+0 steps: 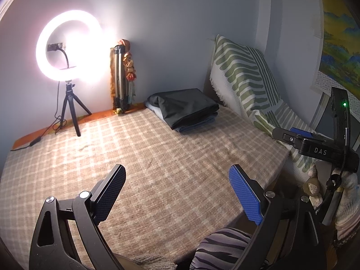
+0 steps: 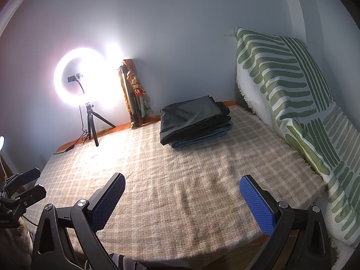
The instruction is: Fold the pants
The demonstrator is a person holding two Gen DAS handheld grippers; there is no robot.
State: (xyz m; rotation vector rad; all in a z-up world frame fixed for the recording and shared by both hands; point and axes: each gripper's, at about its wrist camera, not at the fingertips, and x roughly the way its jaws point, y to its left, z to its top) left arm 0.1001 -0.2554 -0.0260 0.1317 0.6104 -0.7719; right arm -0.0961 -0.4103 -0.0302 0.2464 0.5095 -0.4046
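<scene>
Two folded garments form one stack: dark, smooth-fabric folded pants lie on top of a blue denim piece, near the far edge of the beige-and-cream checked blanket that covers the bed, close to its far right corner. Whether the dark layer is one garment or several cannot be resolved. Both tools hover over the near edge, well apart from the stack: the left gripper and the right gripper each have their blue-padded fingers spread wide, holding nothing. A green-and-white striped throw drapes along the right edge. At the far left corner stands a lit white ring light on a small black tripod; beside it, a folded tripod wrapped in patterned cloth leans against the wall.
</scene>
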